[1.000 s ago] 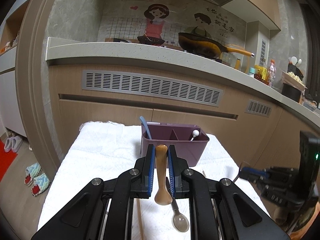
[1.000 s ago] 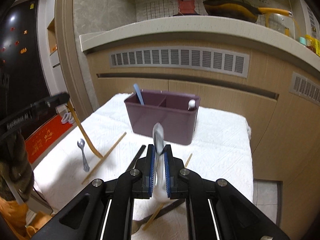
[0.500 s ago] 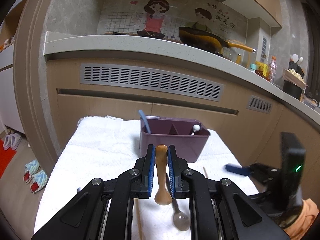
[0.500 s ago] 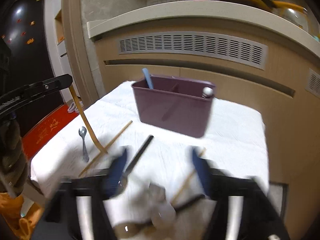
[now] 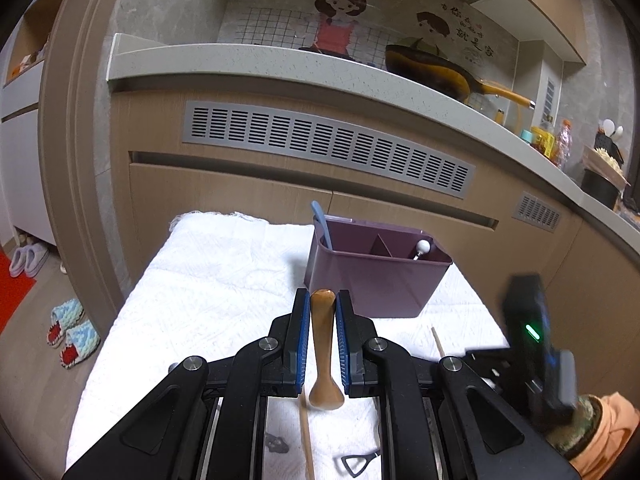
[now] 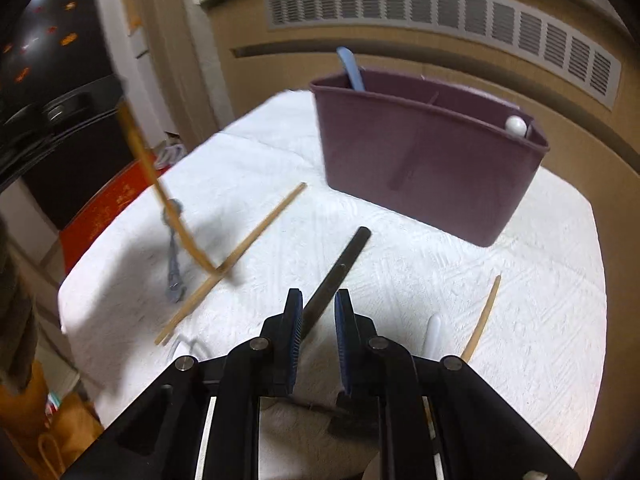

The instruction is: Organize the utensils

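**Two in the caddy, plenty left on the cloth**

The purple caddy [image 6: 428,160] sits at twelve o'clock on the white cloth [image 6: 520,300], and only two pieces stand in it: a blue handle [image 6: 352,68] in the left compartment and a white-knobbed utensil [image 6: 516,125] at the right end. I'd call this an early stage.

The left gripper [image 5: 323,344] is clamped narrow on the brown spoon [image 5: 325,356], handle pointing up at the caddy. Its load is not yet delivered.

Over on the right, the right gripper [image 6: 316,344] has just been closing; its jaws stand narrow around the near end of the black utensil [image 6: 340,268]. Whether the pads are pressing it I cannot tell.

Left on the cloth: a wooden chopstick [image 6: 240,256] at ten o'clock, a metal spoon [image 6: 174,252] beyond it, a second chopstick [image 6: 480,320] at three o'clock and a white spoon [image 6: 433,334] beside it.

A second ago the right gripper gripped that white spoon above the cloth; it has since opened, let it go, dipped low and moved to the black piece. The left has barely changed.
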A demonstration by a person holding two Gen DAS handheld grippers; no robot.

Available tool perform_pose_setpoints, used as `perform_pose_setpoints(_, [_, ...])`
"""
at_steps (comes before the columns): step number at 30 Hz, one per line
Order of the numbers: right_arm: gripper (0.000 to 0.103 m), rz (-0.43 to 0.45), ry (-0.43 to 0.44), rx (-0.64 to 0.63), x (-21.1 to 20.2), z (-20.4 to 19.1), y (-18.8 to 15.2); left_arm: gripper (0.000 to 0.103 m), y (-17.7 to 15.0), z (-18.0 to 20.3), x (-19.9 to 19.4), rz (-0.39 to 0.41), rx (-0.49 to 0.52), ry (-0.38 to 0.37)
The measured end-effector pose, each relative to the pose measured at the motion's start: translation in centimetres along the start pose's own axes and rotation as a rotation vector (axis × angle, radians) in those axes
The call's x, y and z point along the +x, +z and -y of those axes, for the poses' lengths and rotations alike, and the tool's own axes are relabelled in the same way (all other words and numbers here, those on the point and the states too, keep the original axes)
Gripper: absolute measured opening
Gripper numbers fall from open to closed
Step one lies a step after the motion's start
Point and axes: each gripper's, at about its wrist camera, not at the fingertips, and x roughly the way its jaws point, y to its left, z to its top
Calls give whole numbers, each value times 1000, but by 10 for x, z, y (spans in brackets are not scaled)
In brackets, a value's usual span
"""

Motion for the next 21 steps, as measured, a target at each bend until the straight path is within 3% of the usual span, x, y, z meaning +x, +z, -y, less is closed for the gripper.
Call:
perform_pose_setpoints(5, [18,-76,-76,123,47,9,30,13,-1,-6,4,-8,-7,0])
perform_pose_setpoints(9, [17,-108,-140,89,68,-7,33,13,-1,-14,4,-8,-19,10])
perform_pose_setpoints(12, [12,-97,-112,77,61,-9,29,13,-2,-17,1,-4,-20,16])
perform_pose_setpoints(19, [11,143,-68,45,-39,-7,4,13,-1,-8,-4,4,-15,4])
perform_pose_setpoints(21, [4,206,-71,35,-65,-6,-3,13,1,-1,-5,11,-6,-4])
